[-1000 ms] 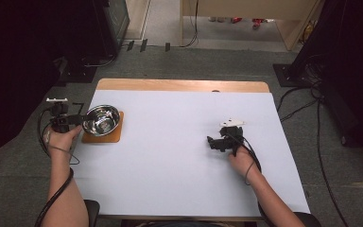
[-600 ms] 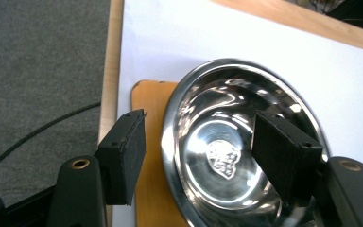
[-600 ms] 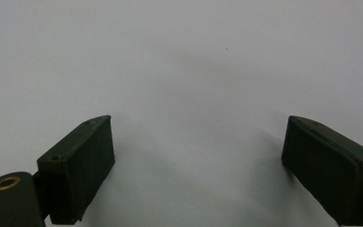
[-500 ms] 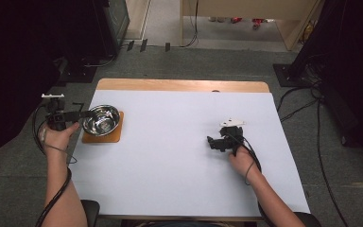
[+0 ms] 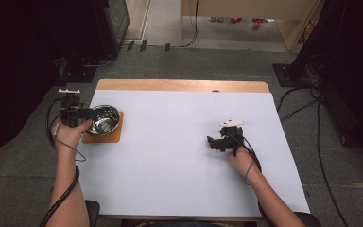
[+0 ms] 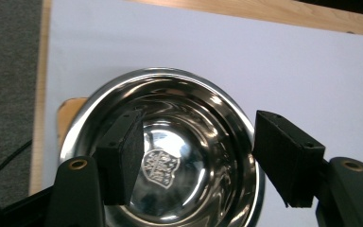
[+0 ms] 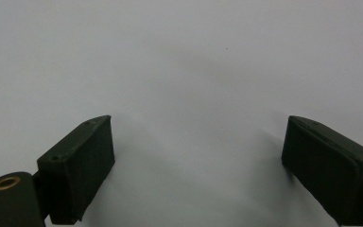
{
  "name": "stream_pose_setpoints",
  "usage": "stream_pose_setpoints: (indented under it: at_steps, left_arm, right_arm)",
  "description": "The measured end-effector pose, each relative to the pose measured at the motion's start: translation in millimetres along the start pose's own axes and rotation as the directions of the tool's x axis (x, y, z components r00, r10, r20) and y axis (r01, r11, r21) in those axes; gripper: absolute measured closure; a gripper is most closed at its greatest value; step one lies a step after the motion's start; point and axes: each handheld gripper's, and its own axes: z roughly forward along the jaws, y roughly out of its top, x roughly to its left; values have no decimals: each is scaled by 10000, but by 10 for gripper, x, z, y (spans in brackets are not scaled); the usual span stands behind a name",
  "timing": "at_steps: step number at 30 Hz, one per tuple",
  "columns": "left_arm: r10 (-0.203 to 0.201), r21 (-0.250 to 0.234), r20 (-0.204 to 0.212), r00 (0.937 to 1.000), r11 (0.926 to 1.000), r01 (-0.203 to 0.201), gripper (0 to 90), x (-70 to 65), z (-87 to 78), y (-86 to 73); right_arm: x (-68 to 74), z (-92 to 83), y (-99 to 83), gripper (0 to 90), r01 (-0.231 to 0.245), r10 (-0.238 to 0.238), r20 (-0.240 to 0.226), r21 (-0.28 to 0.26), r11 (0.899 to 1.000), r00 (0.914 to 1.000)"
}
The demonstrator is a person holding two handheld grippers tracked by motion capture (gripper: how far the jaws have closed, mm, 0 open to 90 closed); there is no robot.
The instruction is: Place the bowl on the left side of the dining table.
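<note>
Two grippers: one in each of the person's hands, at opposite sides of the table [image 5: 179, 189], well apart.
Left hand [image 5: 68, 134]: at the table's left edge, fingers wrapped round the tool, forearm coming up from the bottom left.
Left gripper [image 5: 89, 113]: pointing right at the bowl's near-left side; a cable loops down beside the wrist.
Left gripper's jaws: spread wide. In the left gripper view one pad sits over the inside of the bowl and the other over its rim on the opposite side; whether either touches the metal I cannot tell.
Steel bowl [image 5: 104, 120]: shiny, round, empty, upright on the mat near the left edge of the table; a small crest is stamped in its bottom [image 6: 159, 166].
Mat [image 5: 108, 138]: orange-brown, square with rounded corners, lying flat under the bowl, one corner poking out behind it in the left gripper view.
Table surface: pale, with a wooden strip [image 5: 179, 85] along the far edge.
Right gripper [image 5: 211, 142]: right of centre, low over the bare table, pointing left, a grey plate on top.
Right gripper's jaws: spread apart, with bare table surface [image 7: 194, 71] between them in the right gripper view.
Right hand [image 5: 240, 157]: just behind its tool, forearm running off to the bottom right.
</note>
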Motion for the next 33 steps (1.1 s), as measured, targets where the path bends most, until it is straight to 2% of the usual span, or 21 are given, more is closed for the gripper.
stream_pose_setpoints:
  at_steps: [9,11,17,20,24,29,33]
  left_arm:
    - [463,-10,591,9972,9989,-463,357,-256,102,4]
    - [644,15,593,9962,9979,-646,355,-317,112,6]
    - [991,-9,1010,9899,9950,-995,349,-497,150,-35]
    - [1226,-55,1233,9848,9924,-1229,345,-598,187,-56]
    - [1281,-67,1544,9797,9917,-1286,342,-727,255,-74]
    - [1586,165,1525,9755,9865,-1630,340,-837,337,-104]
    - [1664,255,1681,9716,9846,-1730,340,-887,398,-136]
  right_arm:
    - [1,-1,0,99,14,-14,13,-3,10000,10000]
    - [-1,-1,0,98,30,-30,12,5,10000,10000]
    - [-1,-1,0,98,16,-16,8,13,10000,10000]
    - [-2,0,0,98,31,-31,6,6,10000,10000]
    - [-2,0,0,98,30,-30,8,5,10000,10000]
    - [-2,-1,-1,99,35,-35,13,3,10000,10000]
    - [0,-2,-1,99,8,-8,12,19,10000,10000]
